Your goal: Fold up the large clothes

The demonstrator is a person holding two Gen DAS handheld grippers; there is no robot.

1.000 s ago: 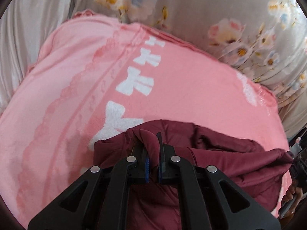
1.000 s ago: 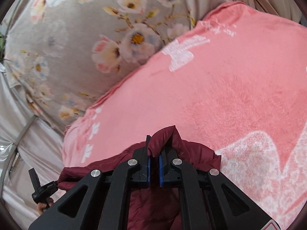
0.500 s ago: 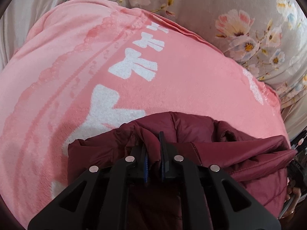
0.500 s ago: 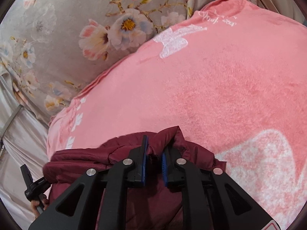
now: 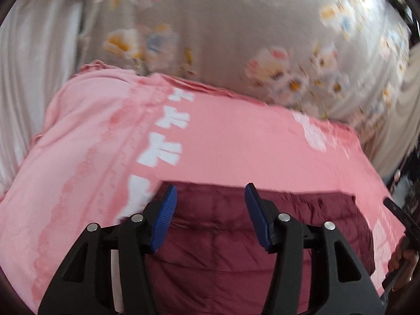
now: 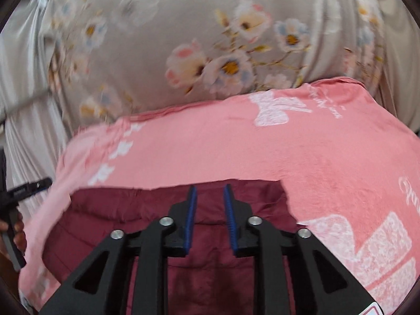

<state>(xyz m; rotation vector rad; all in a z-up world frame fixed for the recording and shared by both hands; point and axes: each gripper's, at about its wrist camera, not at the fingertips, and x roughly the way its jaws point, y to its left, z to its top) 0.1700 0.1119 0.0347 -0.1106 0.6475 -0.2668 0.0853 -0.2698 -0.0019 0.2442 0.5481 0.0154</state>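
Dark maroon quilted padded garment lying flat on pink plush blanket with white bow prints, far edge straight. Left tool with blue ribbed pads spread wide above the garment, gripping nothing. Right tool with fingers parted narrowly over the garment, also empty. Grey floral bedsheet beyond the blanket. Both views motion-blurred.

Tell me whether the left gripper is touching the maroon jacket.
Cannot tell: in the left wrist view the left gripper is open above the maroon jacket, hiding any gap.
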